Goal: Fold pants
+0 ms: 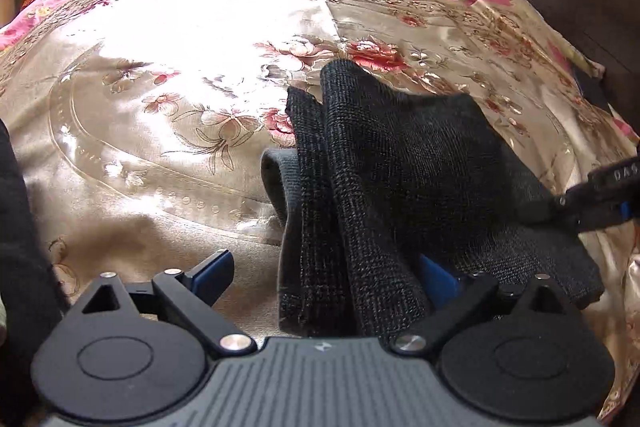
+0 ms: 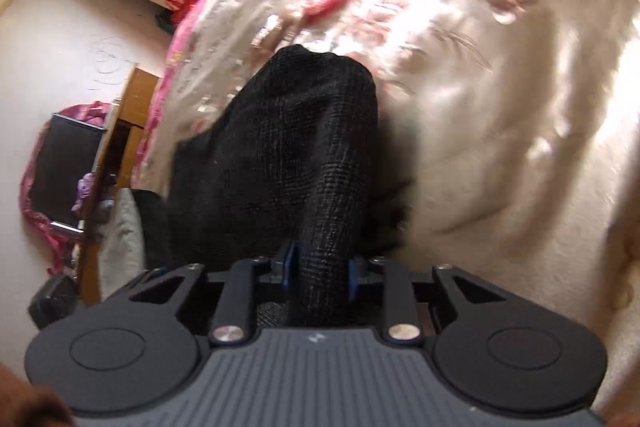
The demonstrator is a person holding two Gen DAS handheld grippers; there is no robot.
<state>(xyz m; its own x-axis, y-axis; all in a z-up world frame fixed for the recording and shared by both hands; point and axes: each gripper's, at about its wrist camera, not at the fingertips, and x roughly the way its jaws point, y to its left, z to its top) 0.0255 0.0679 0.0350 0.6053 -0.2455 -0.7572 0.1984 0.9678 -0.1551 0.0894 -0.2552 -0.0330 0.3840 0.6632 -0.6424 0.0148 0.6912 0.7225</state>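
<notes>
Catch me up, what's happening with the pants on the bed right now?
A person is folding dark pants on a floral bedspread, using two grippers. The right hand-held gripper is clamped on a bunched fold of the fabric, with the cloth running up from between its blue pads. The left hand-held gripper is open, its fingers spread to either side of the near edge of the pants without gripping them. The pants are doubled over in a thick, rumpled bundle, not yet flat or tidy.
</notes>
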